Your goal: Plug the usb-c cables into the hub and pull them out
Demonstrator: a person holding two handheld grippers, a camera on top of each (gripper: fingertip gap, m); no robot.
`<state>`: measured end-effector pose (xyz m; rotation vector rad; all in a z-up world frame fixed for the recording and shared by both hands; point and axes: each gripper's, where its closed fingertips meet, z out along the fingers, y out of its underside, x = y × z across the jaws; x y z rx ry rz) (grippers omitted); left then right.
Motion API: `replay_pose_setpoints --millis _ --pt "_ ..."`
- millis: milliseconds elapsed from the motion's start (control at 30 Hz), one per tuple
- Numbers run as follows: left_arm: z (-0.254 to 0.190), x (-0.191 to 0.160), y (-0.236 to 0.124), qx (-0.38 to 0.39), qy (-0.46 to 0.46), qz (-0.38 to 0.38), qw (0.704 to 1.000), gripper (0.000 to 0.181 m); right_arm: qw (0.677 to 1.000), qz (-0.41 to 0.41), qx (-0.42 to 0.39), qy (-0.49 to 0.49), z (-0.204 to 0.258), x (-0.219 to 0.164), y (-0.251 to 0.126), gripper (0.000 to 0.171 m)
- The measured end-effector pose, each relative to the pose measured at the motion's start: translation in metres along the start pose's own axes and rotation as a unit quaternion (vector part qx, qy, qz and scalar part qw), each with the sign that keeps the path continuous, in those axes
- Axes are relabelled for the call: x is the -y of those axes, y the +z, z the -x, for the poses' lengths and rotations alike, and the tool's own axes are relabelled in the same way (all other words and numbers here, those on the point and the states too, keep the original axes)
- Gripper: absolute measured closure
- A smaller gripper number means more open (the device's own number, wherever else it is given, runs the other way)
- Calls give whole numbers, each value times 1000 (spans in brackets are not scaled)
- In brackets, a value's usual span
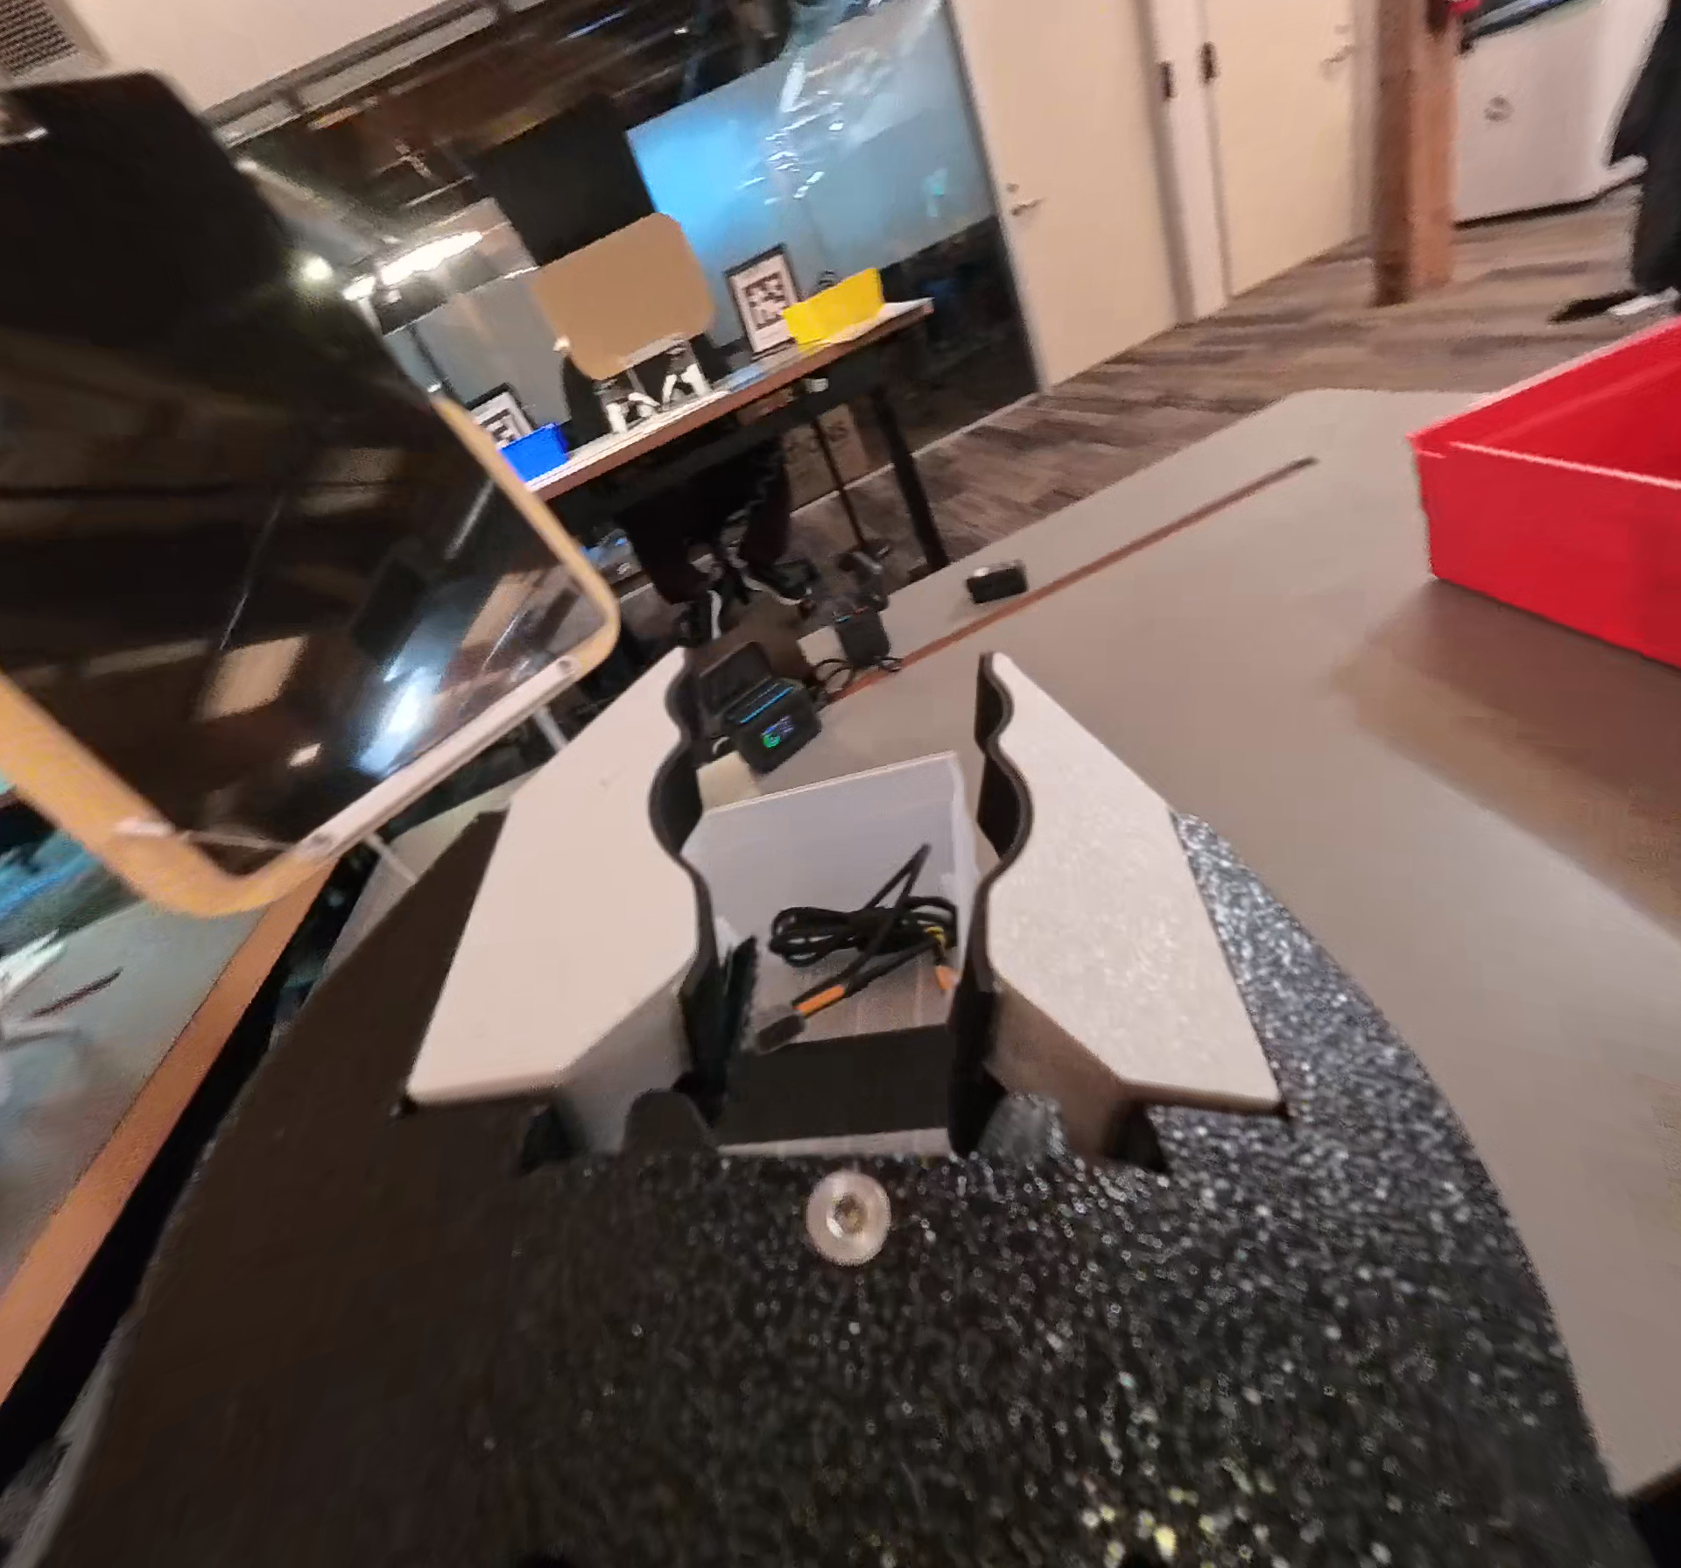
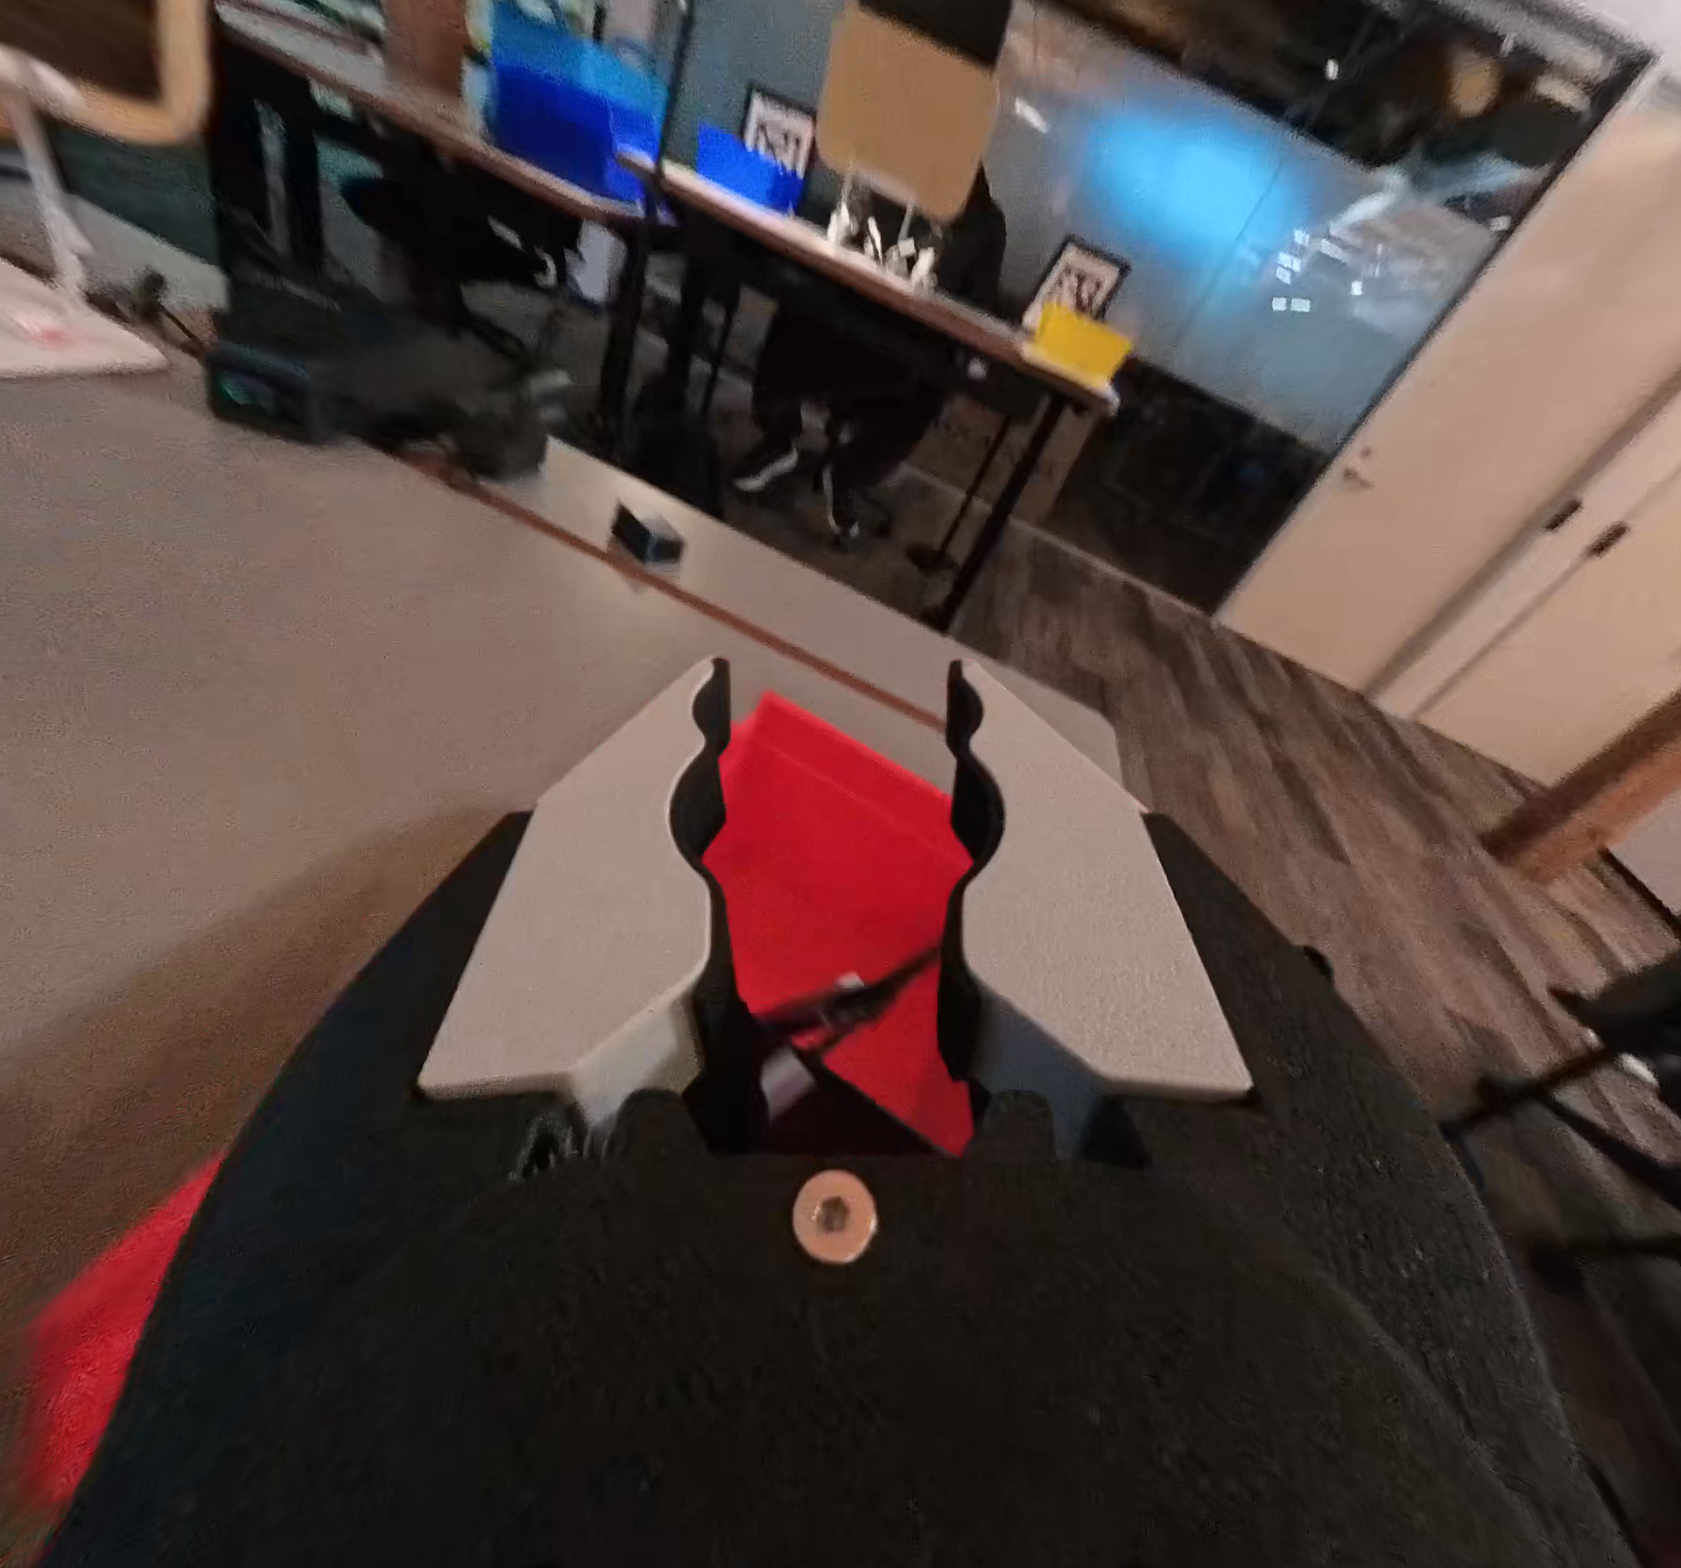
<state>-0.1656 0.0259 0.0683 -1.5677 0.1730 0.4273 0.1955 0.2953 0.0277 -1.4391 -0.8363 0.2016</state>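
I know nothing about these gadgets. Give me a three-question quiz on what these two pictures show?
1. True or false: the left gripper holds a cable.
2. Which box lies under the right gripper? A) white B) red C) yellow
3. Fill in: the coiled black cable lies inside the ___ box.

Key:
1. False; its jaws stand open above the white box.
2. B, the red box.
3. White.
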Motion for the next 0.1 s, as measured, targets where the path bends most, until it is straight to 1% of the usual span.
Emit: replay_pose_setpoints --millis 33,100 --pt "10 -2 -3 10 -11 2 1000 123 999 -42 12 1 11 24 -10 125" --pt "23 -10 -5 24 -27 15 999 124 989 -130 66 6 51 69 -29 131"
